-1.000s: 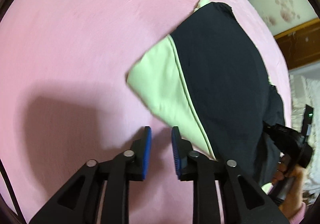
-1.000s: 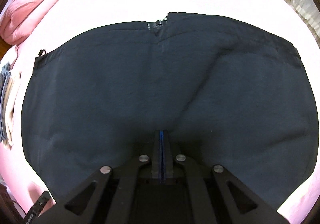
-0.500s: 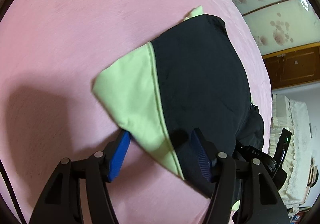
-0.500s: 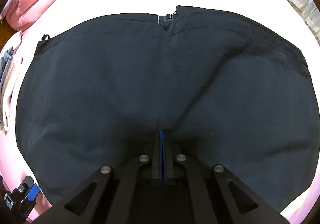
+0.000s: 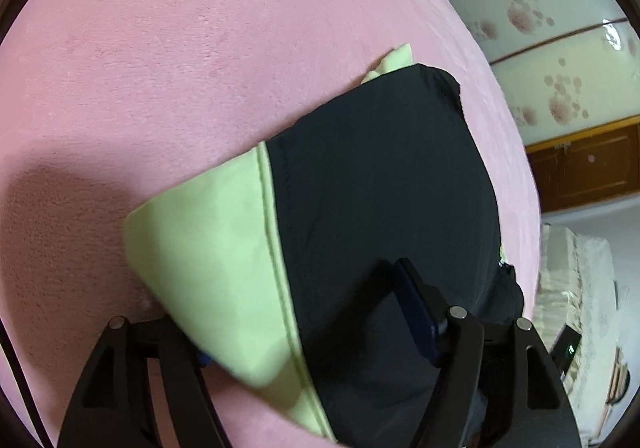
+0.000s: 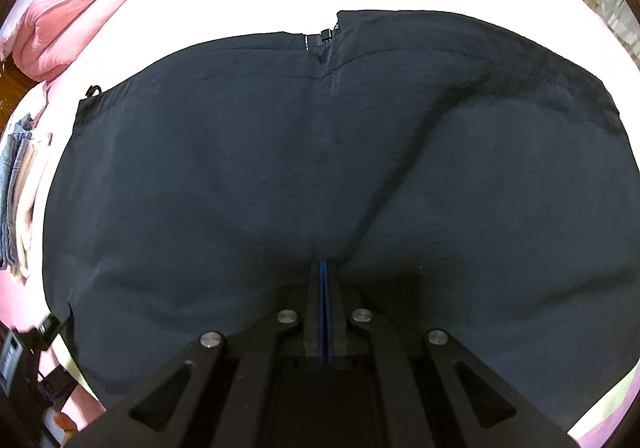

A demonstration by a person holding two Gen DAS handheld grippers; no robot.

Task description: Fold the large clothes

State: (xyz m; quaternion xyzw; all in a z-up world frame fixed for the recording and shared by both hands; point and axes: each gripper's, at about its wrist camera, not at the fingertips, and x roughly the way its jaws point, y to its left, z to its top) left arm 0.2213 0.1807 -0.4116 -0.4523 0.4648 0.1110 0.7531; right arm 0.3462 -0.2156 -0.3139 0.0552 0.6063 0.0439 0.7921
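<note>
Since a second ago our left tool (image 5: 316, 324) has slid over the garment's corner, and its jaws are opening, one finger beneath the pale green panel (image 5: 216, 256), the other above the dark cloth. Largest first: the pink bed (image 5: 160, 67) carries the dark jacket (image 6: 280, 167), spread flat with its zipper (image 6: 325, 35) at the far edge. Our right tool (image 6: 325, 288) is clenched, pinning the cloth, though we cannot tell whether fabric is pinched. We judge we should seat the corner deep before closing, then fold across.
</note>
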